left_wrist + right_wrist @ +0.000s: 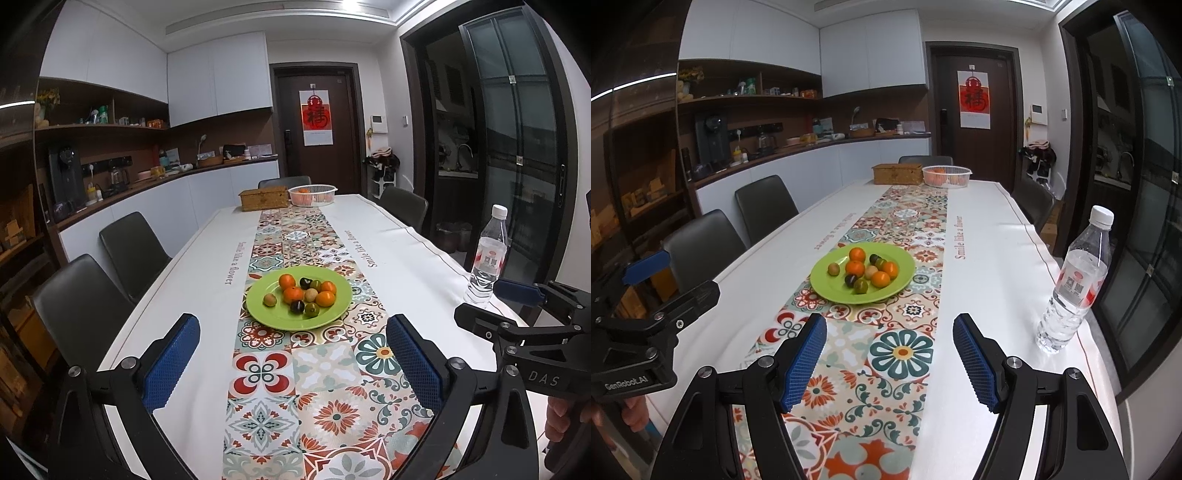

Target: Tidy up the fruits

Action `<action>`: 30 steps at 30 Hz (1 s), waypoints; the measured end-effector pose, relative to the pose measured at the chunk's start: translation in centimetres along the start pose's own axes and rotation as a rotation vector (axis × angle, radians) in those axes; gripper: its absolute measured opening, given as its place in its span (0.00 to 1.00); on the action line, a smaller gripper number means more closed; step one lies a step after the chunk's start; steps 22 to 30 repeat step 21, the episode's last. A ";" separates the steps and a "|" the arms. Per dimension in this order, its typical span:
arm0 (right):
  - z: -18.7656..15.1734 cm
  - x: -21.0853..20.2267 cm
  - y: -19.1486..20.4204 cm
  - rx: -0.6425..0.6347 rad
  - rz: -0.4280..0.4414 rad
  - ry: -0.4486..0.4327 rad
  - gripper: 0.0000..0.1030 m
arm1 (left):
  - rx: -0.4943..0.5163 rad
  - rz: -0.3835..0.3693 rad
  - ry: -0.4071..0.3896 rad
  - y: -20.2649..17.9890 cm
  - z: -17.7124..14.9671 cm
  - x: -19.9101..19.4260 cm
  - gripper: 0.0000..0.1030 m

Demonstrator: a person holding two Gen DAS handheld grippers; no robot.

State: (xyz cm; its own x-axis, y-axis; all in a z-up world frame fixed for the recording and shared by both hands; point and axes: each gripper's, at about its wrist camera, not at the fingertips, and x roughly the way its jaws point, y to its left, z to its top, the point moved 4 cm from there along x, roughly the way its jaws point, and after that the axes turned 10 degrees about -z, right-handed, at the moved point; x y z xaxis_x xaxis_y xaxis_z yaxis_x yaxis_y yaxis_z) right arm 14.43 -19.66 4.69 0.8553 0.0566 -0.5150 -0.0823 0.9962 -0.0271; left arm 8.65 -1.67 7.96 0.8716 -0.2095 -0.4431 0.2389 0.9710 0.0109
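Note:
A green plate (328, 314) (827, 286) sits on the patterned runner mid-table, holding several small fruits: orange tangerines (293, 293) (854, 267), dark plums (297, 306) (850, 280) and greenish-tan round fruits (269, 300) (833, 268). My left gripper (293, 363) is open and empty, hovering above the runner short of the plate. My right gripper (889, 360) is open and empty, also short of the plate and to its right. The right gripper shows at the right edge of the left wrist view (517, 306).
A water bottle (485, 254) (1071, 284) stands near the table's right edge. A white mesh basket with oranges (312, 194) (946, 176) and a woven box (263, 198) (897, 173) sit at the far end. Dark chairs (129, 243) line the left side.

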 end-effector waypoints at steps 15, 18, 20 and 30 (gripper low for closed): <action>-0.3 0.3 0.0 -0.001 -0.003 0.005 0.70 | -0.019 0.012 0.009 0.3 -0.3 0.3 1.00; -0.3 0.3 0.1 -0.001 -0.003 0.006 0.70 | -0.018 0.014 0.009 0.3 -0.3 0.3 1.00; -0.5 0.5 0.0 0.001 -0.002 0.009 0.70 | -0.017 0.015 0.011 0.3 -0.4 0.4 1.00; -0.5 0.5 -0.1 0.001 -0.002 0.010 0.70 | -0.017 0.013 0.012 0.3 -0.4 0.5 1.00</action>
